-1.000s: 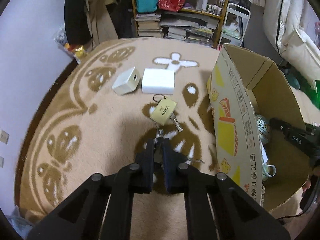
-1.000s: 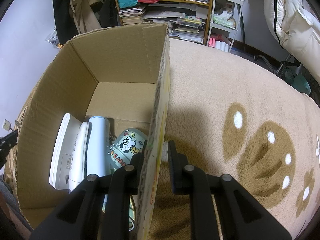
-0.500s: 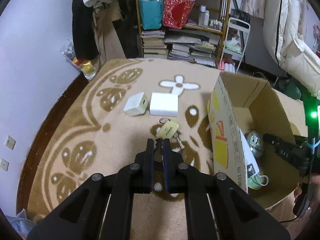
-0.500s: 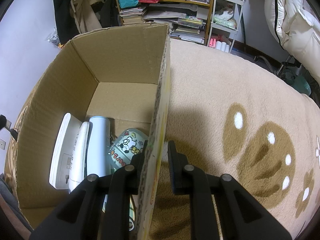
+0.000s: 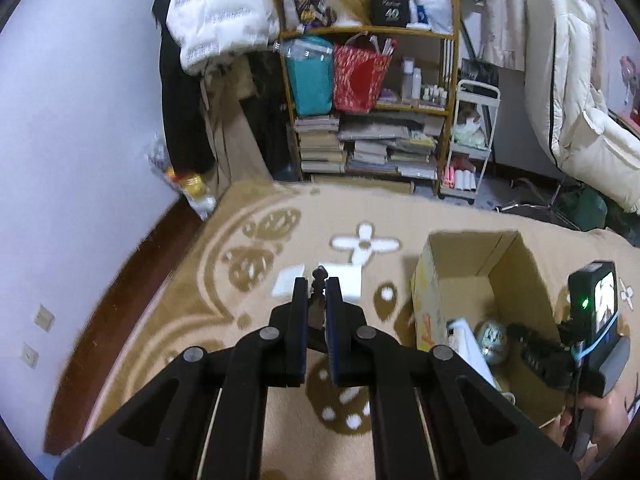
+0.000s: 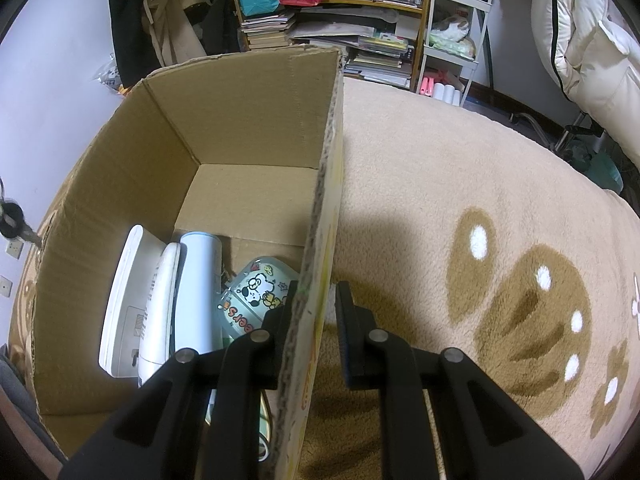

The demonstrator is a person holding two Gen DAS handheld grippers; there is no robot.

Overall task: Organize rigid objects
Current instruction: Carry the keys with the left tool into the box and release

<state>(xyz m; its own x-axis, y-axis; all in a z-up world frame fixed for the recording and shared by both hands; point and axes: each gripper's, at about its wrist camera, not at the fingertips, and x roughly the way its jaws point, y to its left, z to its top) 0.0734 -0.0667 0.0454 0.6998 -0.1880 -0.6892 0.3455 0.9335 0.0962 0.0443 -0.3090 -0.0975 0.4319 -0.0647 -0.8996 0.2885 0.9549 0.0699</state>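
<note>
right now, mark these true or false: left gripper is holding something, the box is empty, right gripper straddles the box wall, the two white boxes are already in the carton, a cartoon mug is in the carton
1. The left gripper holds something. True: its fingers are closed on a small dark item, too blurred to name.
2. The cardboard box is empty. False: it holds a white device, a pale blue bottle and a cartoon mug.
3. The right gripper straddles the box wall. True: one finger inside, one outside.
4. The two white boxes are in the carton. False: they lie on the rug.
5. A cartoon mug is in the carton. True.
</note>
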